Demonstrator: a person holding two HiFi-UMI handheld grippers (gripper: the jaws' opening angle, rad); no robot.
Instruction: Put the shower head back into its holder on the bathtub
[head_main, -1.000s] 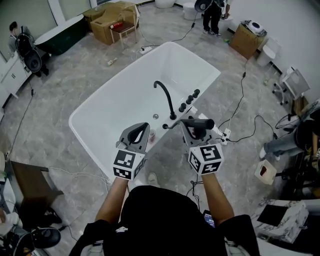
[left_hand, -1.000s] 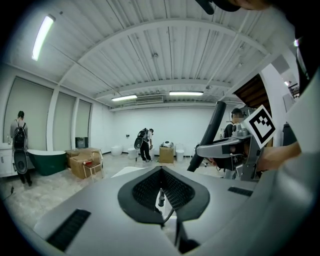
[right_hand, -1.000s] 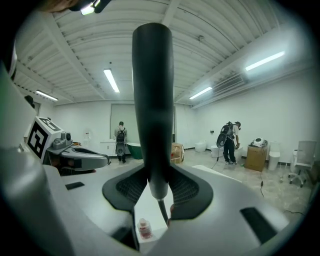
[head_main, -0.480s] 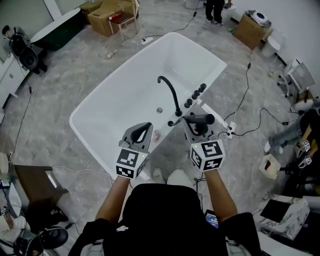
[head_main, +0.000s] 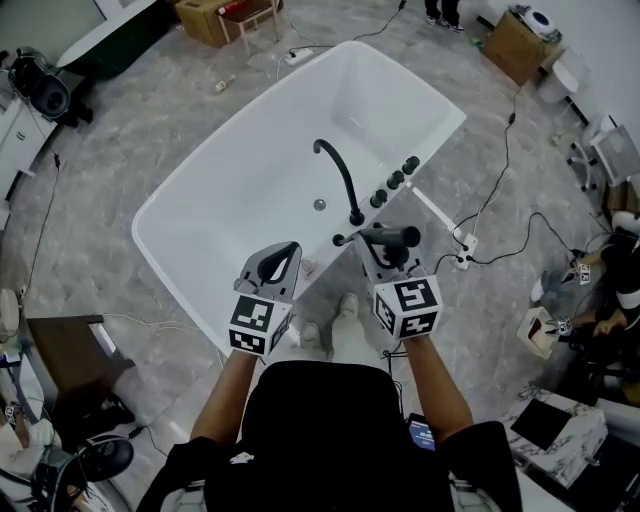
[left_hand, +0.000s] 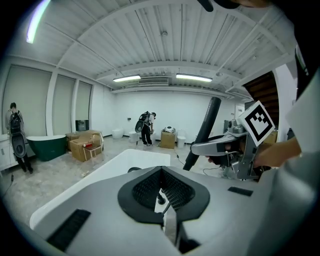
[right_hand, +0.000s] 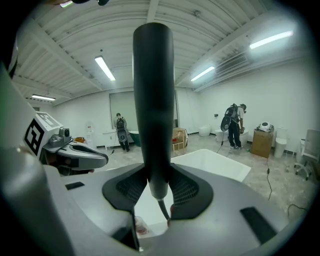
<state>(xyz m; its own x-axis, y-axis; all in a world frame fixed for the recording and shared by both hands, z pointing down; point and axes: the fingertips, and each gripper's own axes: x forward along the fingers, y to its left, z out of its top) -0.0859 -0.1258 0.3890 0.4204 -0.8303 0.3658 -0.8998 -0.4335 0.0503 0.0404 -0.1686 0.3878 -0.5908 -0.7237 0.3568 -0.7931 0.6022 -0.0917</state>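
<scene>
Shower head (right_hand: 153, 100): black, held crosswise between the jaws of the right gripper (right_hand: 154, 176). The pads press on it from both sides, close to the end where a thin black hose (right_hand: 161, 207) comes out. In the right gripper view the handle stands upright and rises well above the jaws. In the head view it lies across them, above the tub's near rim and clear of it.

Left gripper (left_hand: 161, 172): jaws together, nothing between them. It is level with the right gripper and just to its left. From the left gripper view the shower head shows off to the right.

Beyond both pairs of jaws: white bathtub (head_main: 250, 180), set at an angle on the grey marbled floor (head_main: 120, 250). A black curved faucet (head_main: 340, 175) stands on its rim just ahead of the right jaws, with a row of black knobs (head_main: 395, 180) beside it. The holder itself cannot be made out.

To the right of the right jaws: black cables (head_main: 490, 200) trail on the floor. Far beyond the tub: cardboard boxes (head_main: 205, 18).
</scene>
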